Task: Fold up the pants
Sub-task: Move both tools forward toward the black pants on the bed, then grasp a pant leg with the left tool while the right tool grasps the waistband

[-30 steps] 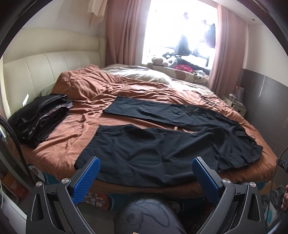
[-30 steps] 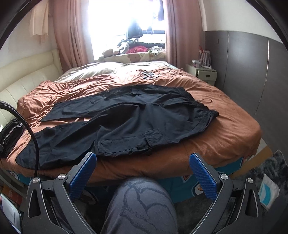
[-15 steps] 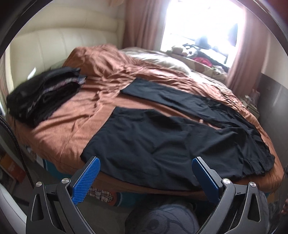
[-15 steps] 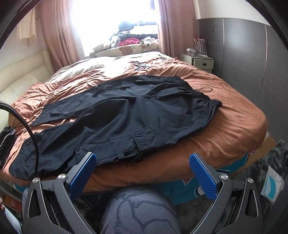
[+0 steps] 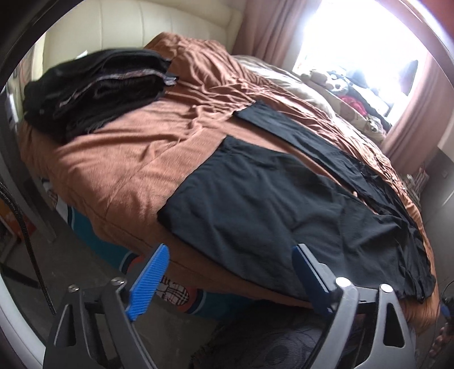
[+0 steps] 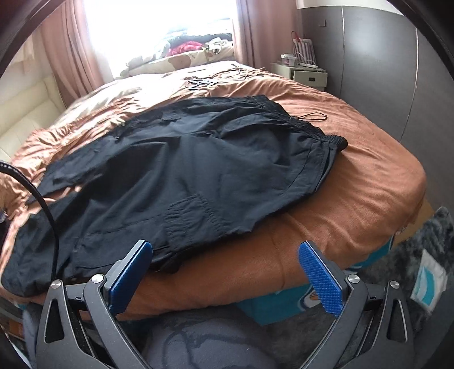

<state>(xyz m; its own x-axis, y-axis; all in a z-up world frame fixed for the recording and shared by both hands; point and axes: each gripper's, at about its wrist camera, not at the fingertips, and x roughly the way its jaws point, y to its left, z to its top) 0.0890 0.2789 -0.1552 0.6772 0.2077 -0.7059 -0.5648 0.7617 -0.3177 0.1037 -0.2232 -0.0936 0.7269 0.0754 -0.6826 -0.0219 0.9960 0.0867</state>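
Black pants (image 5: 269, 198) lie spread flat on a brown bedspread (image 5: 127, 159), both legs pointing left and the waistband to the right. In the right wrist view the pants (image 6: 198, 170) show a cargo pocket near the bed's front edge and an elastic waistband at the right. My left gripper (image 5: 229, 255) hovers at the near leg's front edge; its jaws are closing, with nothing pressed between the blue pads (image 5: 150, 281). My right gripper (image 6: 224, 249) stands open just in front of the pocket area, apart from the cloth.
A pile of folded dark clothes (image 5: 93, 85) sits at the bed's left end by the cream headboard (image 5: 136, 25). A nightstand (image 6: 300, 72) and grey wardrobe (image 6: 377, 65) stand at the right. The person's knee (image 6: 204, 349) is below the grippers. A black cable (image 6: 48, 215) hangs at left.
Both grippers have come down and closer to the bed's front edge. The left view has rolled and swung toward the leg ends, and its jaws have narrowed a little.
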